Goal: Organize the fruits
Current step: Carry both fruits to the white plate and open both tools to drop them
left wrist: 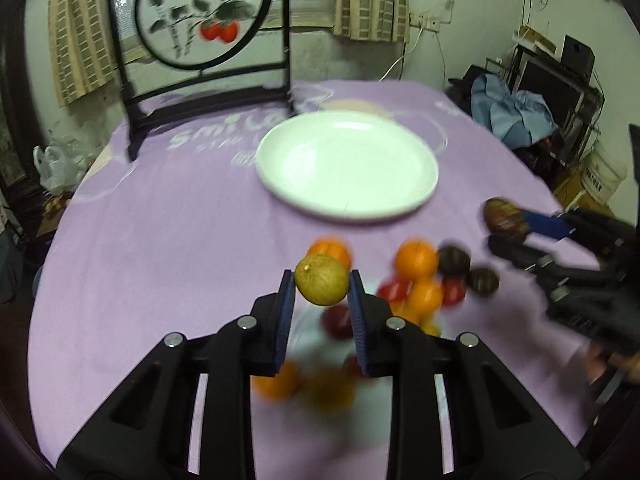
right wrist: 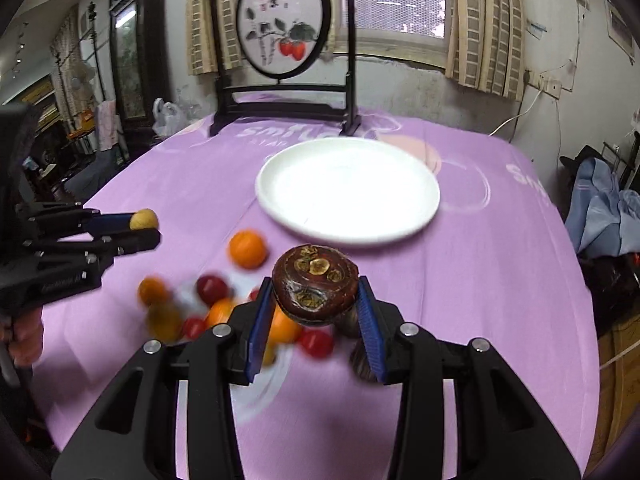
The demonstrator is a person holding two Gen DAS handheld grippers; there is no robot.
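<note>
My left gripper is shut on a small yellow-green round fruit and holds it above a blurred pile of fruit of oranges, red and dark brown ones. My right gripper is shut on a dark brown mangosteen, also lifted above the pile. An empty white plate lies farther back on the purple cloth; it also shows in the right wrist view. The right gripper appears at the right in the left wrist view, the left gripper at the left in the right wrist view.
A black-framed round painted screen stands at the far edge of the table behind the plate. The purple tablecloth covers the table. Clutter, a bucket and blue cloth lie beyond the right edge.
</note>
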